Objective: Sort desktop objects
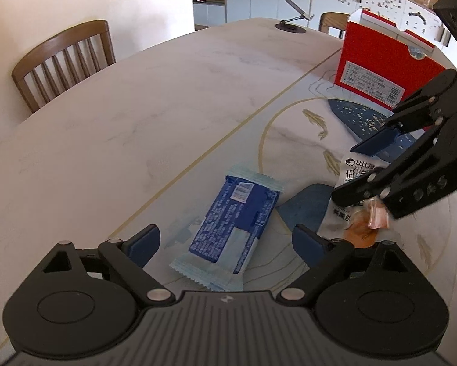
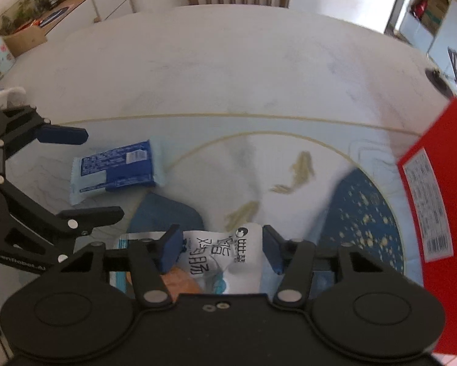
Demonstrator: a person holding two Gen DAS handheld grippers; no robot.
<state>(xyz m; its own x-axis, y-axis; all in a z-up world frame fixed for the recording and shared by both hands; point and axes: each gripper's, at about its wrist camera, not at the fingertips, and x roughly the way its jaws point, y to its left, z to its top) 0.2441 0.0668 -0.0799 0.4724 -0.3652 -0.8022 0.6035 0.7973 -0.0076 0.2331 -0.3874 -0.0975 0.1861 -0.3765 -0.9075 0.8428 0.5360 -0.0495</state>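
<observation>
Left gripper [image 1: 225,241] wide over flat blue foil wafer packet [image 1: 233,230]; right gripper [image 2: 221,250] half-closed astride crinkled white sausage pouch [image 2: 225,256], grip unclear; 2 unsorted

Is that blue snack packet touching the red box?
Apart. The left wrist view shows the blue packet lying near the camera and the red box standing farther back, bare table mat between them.

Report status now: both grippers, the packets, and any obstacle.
Left gripper open over blue packet. Right gripper straddling white packet, grip unclear. Red box stands clear.

Pale table [image 1: 137,106], blue wrapper [image 1: 231,225], white pouch [image 2: 225,253], red box [image 1: 378,64]
</observation>
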